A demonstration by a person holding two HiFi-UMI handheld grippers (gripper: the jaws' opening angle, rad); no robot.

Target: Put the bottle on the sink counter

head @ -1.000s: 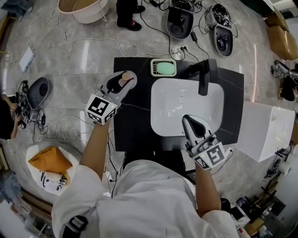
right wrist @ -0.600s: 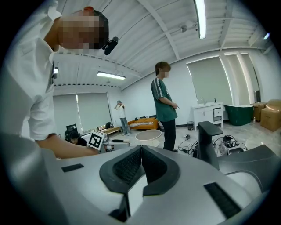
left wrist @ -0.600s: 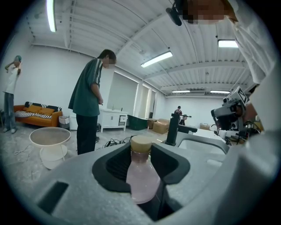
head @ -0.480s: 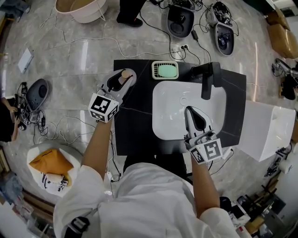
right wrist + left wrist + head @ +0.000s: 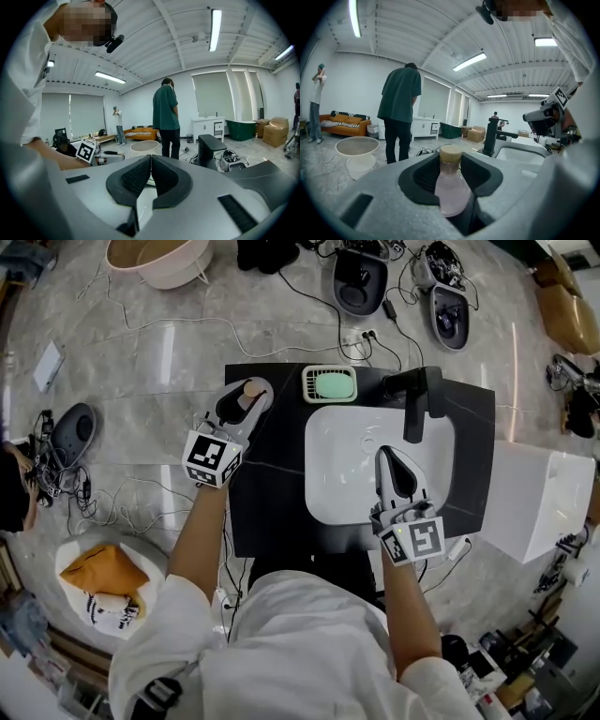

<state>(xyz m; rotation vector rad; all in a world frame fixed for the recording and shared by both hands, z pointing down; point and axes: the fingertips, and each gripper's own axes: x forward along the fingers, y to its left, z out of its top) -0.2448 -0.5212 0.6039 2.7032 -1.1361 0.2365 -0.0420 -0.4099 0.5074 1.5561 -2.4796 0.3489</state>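
Observation:
My left gripper (image 5: pixel 246 400) is shut on a small bottle (image 5: pixel 451 187) of pale pink liquid with a tan cap (image 5: pixel 253 388). It holds the bottle over the left part of the black sink counter (image 5: pixel 264 493), near its far edge. In the left gripper view the two dark pads (image 5: pixel 424 176) clasp the bottle's body just below the cap. My right gripper (image 5: pixel 395 474) hovers over the white basin (image 5: pixel 342 451), its jaws shut with nothing between them (image 5: pixel 150 176).
A black faucet (image 5: pixel 417 395) stands at the basin's far right. A cream soap dish with a green bar (image 5: pixel 330 383) sits at the counter's far edge. A person in a green top (image 5: pixel 399 112) stands beyond the counter by a white round tub (image 5: pixel 357 151). Cables cross the floor.
Both grippers have shifted only slightly; the right one edged a little further over the basin. The bottle stays in the left gripper's hold.

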